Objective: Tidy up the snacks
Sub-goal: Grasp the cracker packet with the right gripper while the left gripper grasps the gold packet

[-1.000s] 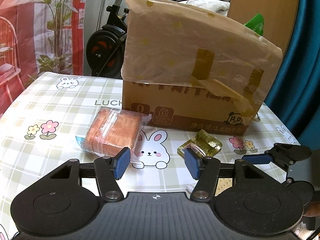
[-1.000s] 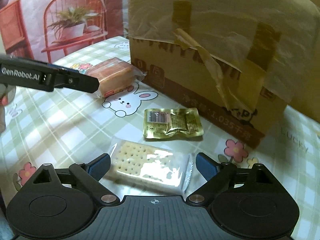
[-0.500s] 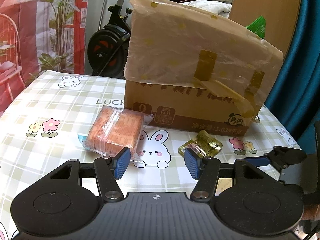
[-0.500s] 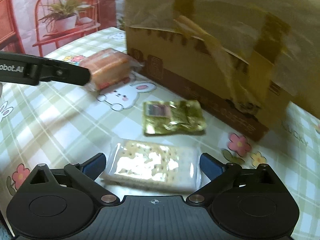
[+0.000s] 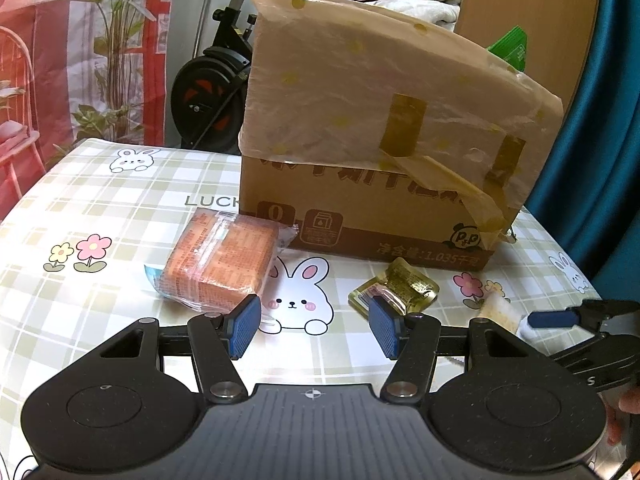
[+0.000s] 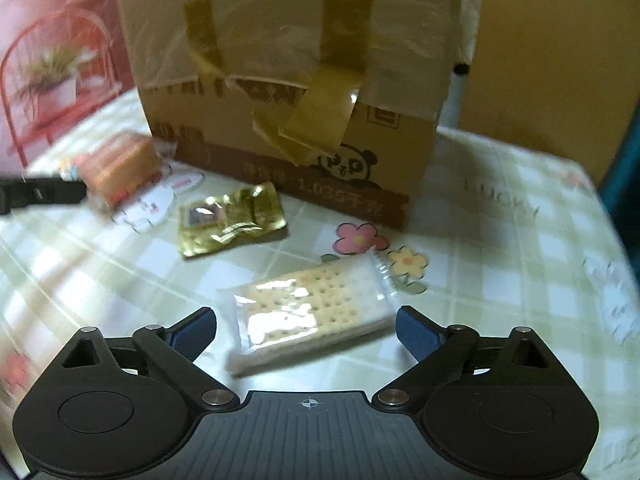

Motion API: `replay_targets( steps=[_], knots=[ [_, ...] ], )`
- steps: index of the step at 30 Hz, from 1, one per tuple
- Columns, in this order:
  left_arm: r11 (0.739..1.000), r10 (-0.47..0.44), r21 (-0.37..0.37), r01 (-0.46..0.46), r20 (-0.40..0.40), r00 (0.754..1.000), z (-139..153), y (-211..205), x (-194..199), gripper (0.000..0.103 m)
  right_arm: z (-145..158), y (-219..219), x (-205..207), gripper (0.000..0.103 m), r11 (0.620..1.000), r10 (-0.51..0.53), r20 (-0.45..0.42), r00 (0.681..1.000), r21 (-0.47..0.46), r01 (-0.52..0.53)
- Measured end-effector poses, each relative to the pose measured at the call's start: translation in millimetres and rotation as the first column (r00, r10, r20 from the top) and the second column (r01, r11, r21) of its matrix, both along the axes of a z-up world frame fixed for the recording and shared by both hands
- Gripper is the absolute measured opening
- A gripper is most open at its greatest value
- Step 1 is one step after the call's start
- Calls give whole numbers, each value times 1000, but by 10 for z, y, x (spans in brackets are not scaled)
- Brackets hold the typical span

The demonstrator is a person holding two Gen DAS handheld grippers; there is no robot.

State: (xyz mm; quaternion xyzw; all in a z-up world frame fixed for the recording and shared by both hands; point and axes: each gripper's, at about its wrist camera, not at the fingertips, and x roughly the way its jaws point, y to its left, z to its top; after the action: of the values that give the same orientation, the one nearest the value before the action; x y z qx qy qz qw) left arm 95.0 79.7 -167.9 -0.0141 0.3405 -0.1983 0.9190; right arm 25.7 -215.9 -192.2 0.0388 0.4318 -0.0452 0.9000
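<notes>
A clear-wrapped cracker pack (image 6: 312, 312) lies on the checked tablecloth between the wide-apart fingers of my right gripper (image 6: 306, 332), which is open; the pads do not touch it. Behind it lie a gold foil packet (image 6: 232, 220) and an orange wrapped snack block (image 6: 116, 166). My left gripper (image 5: 314, 330) hovers open over the cloth with nothing between its pads. The orange block (image 5: 222, 258) is just beyond its left finger, the gold packet (image 5: 394, 290) beyond its right finger. The right gripper's finger (image 5: 560, 317) and a bit of the cracker pack (image 5: 498, 312) show at the far right.
A taped cardboard box (image 5: 380, 168) with a plastic liner stands at the back of the table (image 5: 100, 208). An exercise bike (image 5: 212, 92) stands behind the table, a blue curtain (image 5: 600, 120) at the right. The left gripper's finger (image 6: 44, 196) reaches in from the left in the right wrist view.
My right gripper has swung and rolled, so the cracker pack now lies askew between its fingers and the box's right corner has come into view. The left gripper has stayed put.
</notes>
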Motion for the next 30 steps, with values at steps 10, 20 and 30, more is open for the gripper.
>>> replay_targets(
  steps=[10, 20, 30],
  knots=[
    [1000, -2, 4, 2, -4, 1000, -10, 35, 5, 62, -105, -161, 282, 87, 984, -101, 6, 995, 150, 99],
    [997, -56, 44, 55, 6, 998, -51, -23, 36, 62, -222, 79, 254, 56, 998, 7, 74, 997, -68, -2],
    [975, -221, 46, 218, 47, 974, -104, -402, 201, 62, -237, -241, -95, 51, 997, -54, 159, 986, -37, 61]
  ],
)
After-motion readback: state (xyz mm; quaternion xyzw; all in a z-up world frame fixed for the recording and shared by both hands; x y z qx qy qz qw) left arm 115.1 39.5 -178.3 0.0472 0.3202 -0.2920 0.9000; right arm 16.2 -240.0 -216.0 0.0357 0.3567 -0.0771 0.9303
